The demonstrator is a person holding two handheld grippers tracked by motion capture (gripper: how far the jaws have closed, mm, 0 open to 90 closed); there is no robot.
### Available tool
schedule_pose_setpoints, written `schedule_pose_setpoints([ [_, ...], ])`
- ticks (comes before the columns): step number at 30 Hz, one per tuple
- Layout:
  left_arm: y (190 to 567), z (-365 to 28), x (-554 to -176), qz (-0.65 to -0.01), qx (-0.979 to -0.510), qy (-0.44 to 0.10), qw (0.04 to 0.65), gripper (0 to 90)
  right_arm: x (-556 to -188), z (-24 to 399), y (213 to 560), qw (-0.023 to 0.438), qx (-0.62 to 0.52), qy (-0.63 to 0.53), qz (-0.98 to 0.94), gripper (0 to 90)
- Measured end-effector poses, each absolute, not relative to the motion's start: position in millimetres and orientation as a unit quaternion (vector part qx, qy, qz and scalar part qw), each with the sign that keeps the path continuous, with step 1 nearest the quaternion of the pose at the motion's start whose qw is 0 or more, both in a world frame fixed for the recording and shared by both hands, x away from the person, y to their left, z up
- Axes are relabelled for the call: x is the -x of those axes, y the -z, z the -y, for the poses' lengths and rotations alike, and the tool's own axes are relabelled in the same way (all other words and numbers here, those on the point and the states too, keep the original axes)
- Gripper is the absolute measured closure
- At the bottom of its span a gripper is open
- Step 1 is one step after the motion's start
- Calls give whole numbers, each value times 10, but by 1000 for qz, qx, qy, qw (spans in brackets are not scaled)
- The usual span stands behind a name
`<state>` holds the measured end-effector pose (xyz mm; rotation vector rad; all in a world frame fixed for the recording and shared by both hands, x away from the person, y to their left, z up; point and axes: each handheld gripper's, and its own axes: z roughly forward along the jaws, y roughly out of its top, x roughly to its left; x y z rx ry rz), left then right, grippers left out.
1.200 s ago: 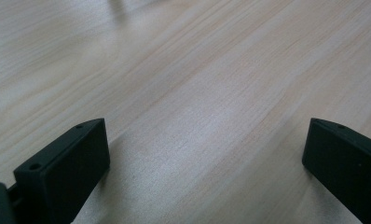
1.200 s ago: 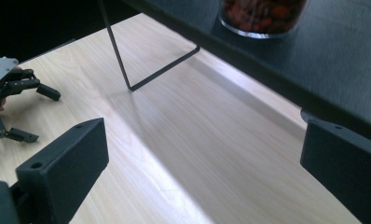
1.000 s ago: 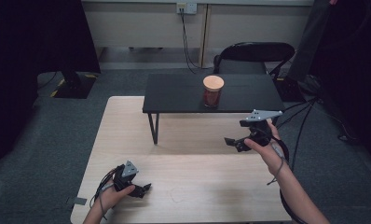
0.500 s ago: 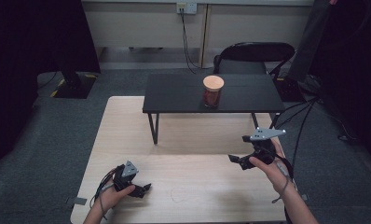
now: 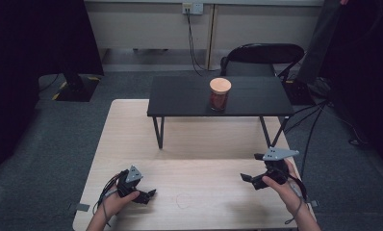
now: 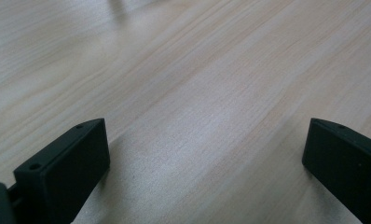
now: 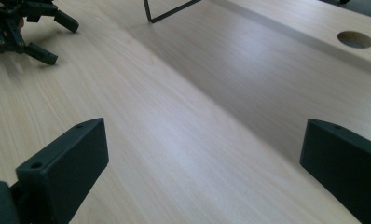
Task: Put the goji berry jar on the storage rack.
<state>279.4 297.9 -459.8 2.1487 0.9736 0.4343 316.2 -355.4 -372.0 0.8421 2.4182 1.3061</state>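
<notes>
Jar (image 5: pixel 220 94), wood lid, label unreadable.

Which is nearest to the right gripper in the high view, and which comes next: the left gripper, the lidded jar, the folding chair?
From the right gripper, near edge of the wooden table:
1. Left gripper, across the same near edge, to its left.
2. Lidded jar, on the low black table beyond.
3. Folding chair, on the floor behind that black table.

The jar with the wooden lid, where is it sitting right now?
In the high view the jar stands upright near the middle of the small black table, which rests on the far part of the wooden table, well beyond both hands.
</notes>
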Motion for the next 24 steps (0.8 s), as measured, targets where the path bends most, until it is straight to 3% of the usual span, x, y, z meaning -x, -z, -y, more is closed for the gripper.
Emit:
schedule_pose_setpoints([
  [24, 4598, -2979, -2793, -378, -835, -169, 363, 0, -2954, 3738, 4388, 116, -313, -421, -843, 0],
])
